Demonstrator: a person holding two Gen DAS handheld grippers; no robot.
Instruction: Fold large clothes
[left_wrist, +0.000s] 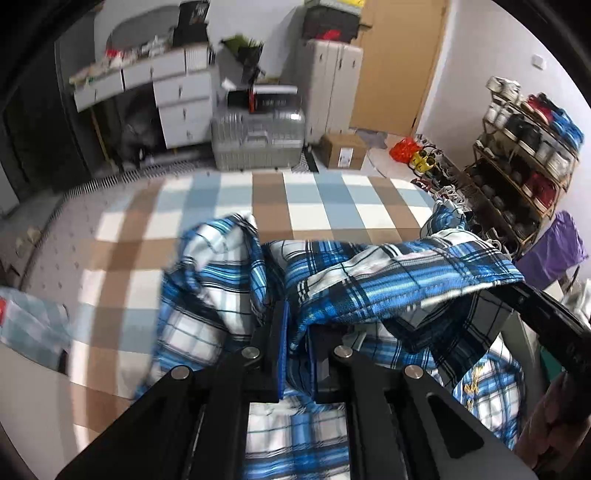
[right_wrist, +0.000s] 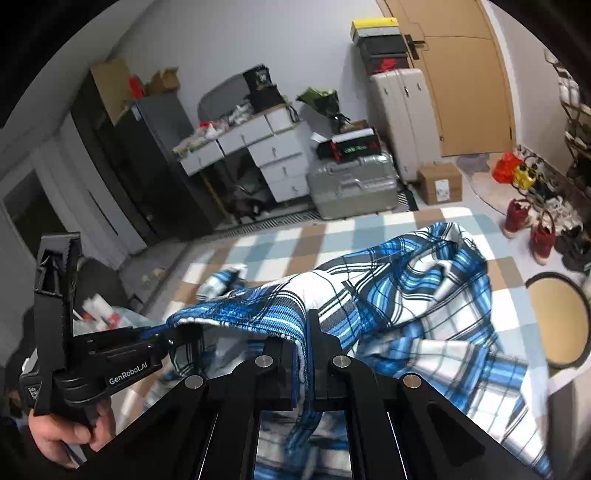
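With both tools clamped on the plaid shirt (left_wrist: 369, 280), time to lift and spread before any fold. Left tool (left_wrist: 295, 354) pinched tight on a blue-bordered edge; right tool (right_wrist: 306, 354) likewise shut on the hem, seen from its own camera. Rest of the garment heaped and twisted on the checked bed cover (left_wrist: 314, 199), one sleeve trailing toward the far side. Best to draw the two grips apart, keeping both at equal height so the cloth hangs straight, then shake out the twist and lay it flat. Worth avoiding a hard tug: likely slip from the pads.
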